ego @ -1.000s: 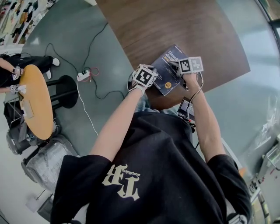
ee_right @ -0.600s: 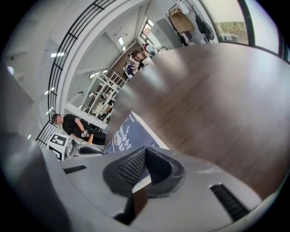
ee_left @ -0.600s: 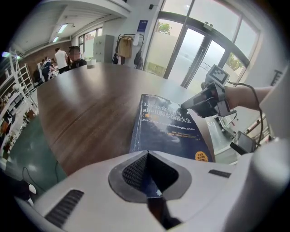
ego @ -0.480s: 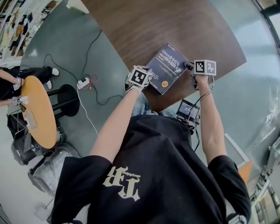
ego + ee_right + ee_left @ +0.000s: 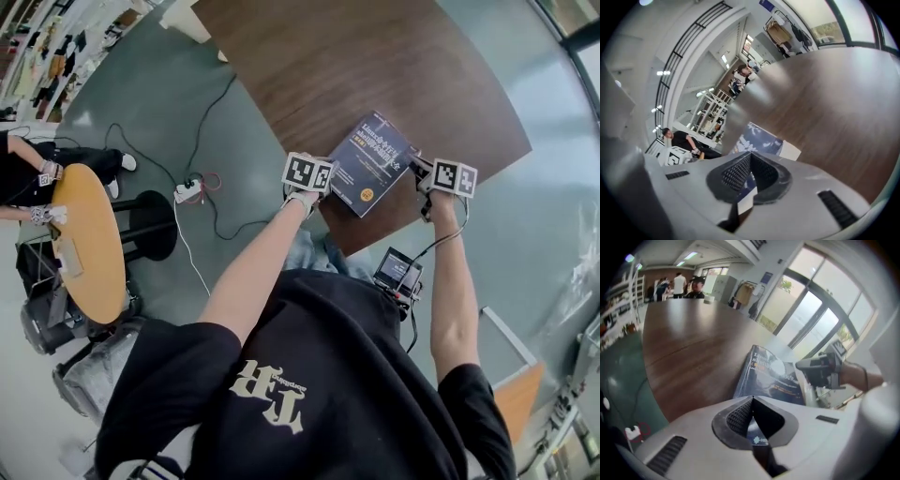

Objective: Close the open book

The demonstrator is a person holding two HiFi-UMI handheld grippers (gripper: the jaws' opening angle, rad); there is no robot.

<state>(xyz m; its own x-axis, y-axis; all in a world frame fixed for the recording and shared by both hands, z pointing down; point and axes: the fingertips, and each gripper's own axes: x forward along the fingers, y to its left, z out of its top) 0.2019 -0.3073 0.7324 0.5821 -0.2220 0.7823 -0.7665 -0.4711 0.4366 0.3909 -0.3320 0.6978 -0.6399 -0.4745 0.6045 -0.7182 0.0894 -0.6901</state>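
1. Right hand-held gripper point(image 5: 750, 154) has drawn off the cover to the right of the book point(image 5: 372, 161); jaws together, empty.
2. Left hand-held gripper point(image 5: 752, 398): jaws together, holding nothing, beside the book's left edge.
3. Book: rectangular, glossy dark-blue cover, closed and flat near the rounded edge of the wood-grain worktop point(image 5: 375, 56).
4. Long axis diagonal; white page block faces the right hand-held gripper.
5. Cover print illegible.

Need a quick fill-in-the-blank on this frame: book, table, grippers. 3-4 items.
1. The book lies ___, cover up.
2. The table under it is brown ___.
3. The left gripper has its jaws ___.
4. In the head view the book sits ___ the left gripper and the right gripper.
Missing words: closed; wood; shut; between.
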